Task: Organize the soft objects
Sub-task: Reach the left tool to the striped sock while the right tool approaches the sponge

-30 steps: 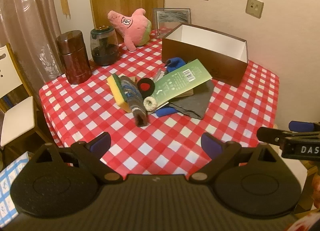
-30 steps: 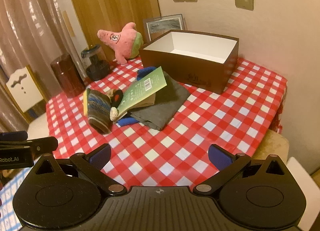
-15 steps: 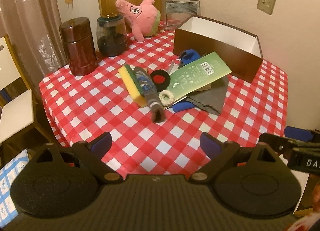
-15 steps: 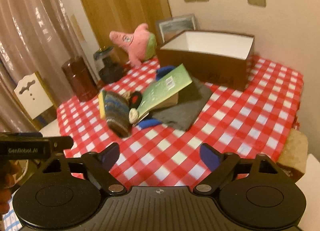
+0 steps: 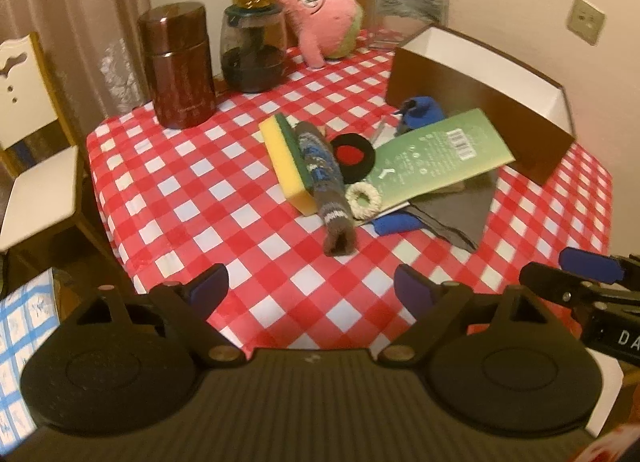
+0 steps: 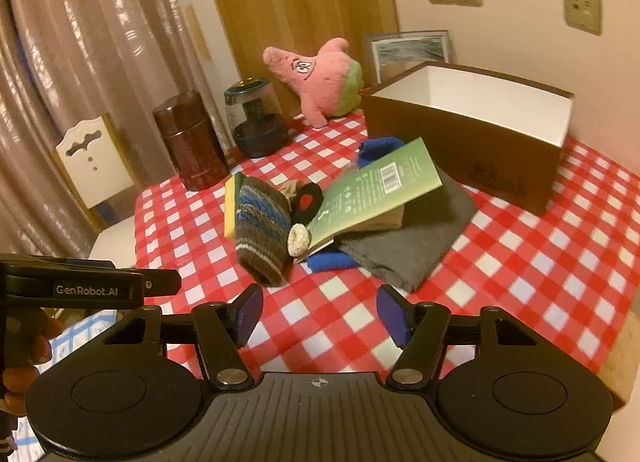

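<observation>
On the checked table (image 5: pixel 208 198) nothing is sorted yet: knitted sock (image 5: pixel 324 178), grey cloth (image 6: pixel 404 250) and pink plush (image 6: pixel 320 82) lie outside the empty box (image 6: pixel 472 134). Left claw (image 5: pixel 310 290) wide, right claw (image 6: pixel 318 314) narrowing, both empty.

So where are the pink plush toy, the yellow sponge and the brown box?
pink plush toy (image 6: pixel 320 80), right wrist view, on its belly.
yellow sponge (image 5: pixel 282 156), left wrist view, on its yellow top face.
brown box (image 6: pixel 460 142), right wrist view, on its front wall.
</observation>
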Tool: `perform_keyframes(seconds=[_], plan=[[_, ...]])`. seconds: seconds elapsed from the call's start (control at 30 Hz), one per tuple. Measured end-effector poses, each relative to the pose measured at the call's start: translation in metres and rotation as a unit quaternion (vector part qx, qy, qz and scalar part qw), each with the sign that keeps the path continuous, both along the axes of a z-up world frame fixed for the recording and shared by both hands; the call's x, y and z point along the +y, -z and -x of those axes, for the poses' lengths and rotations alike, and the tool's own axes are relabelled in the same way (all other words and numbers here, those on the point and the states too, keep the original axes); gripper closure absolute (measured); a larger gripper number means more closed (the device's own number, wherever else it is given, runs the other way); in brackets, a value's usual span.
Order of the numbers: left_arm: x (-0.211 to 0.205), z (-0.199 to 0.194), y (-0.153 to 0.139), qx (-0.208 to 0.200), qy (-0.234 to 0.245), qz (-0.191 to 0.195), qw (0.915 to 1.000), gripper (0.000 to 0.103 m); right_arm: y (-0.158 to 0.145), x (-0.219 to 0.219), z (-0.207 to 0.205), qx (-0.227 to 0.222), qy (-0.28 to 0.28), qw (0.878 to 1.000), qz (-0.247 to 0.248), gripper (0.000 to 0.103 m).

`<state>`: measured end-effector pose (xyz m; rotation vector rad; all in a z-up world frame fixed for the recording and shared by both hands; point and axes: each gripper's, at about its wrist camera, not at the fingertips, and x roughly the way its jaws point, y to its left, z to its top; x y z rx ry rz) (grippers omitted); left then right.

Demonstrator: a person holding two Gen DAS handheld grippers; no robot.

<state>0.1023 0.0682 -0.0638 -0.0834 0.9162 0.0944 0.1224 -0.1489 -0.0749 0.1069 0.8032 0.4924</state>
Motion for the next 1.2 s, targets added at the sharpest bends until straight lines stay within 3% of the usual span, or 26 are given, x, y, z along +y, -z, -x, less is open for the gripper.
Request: perform_keyframes(seconds=[0.07,0.17,0.6,0.8,0.97,1.07,1.1,1.2], plan=[[-0.002,-0.012,0.006,0.006,-0.013,0.004,0.9999,0.018,0.005,-0.002,-0.016,0.011,-0.017,1.000,-0.003,0.050],[-0.007,-0.030,0.014,0.011,-0.027,0.003,0.9996,0.020,0.012,-0.005,-0.038,0.018,-0.036,0.999,-0.006,0.053],[-0.016,-0.096,0.053,0.027,-0.062,0.012,0.9976,0.045,0.047,-0.009,-0.110,0.042,-0.086,0.995,-0.017,0.054],[-0.013,-0.116,0.070,0.036,-0.078,0.010,0.9963,0.049,0.055,-0.007,-0.131,0.048,-0.095,0.994,-0.023,0.054],[-0.010,-0.128,0.079,0.044,-0.088,0.005,0.9952,0.063,0.060,-0.004,-0.144,0.053,-0.103,0.993,-0.025,0.054],[-0.009,-0.131,0.082,0.048,-0.089,0.003,0.9949,0.078,0.061,-0.001,-0.149,0.055,-0.110,0.992,-0.026,0.054],[-0.009,-0.130,0.082,0.046,-0.087,0.003,0.9951,0.088,0.061,0.000,-0.151,0.056,-0.113,0.992,-0.026,0.054],[-0.007,-0.125,0.078,0.035,-0.088,0.000,0.9955,0.093,0.062,0.005,-0.153,0.055,-0.124,0.990,-0.028,0.054]])
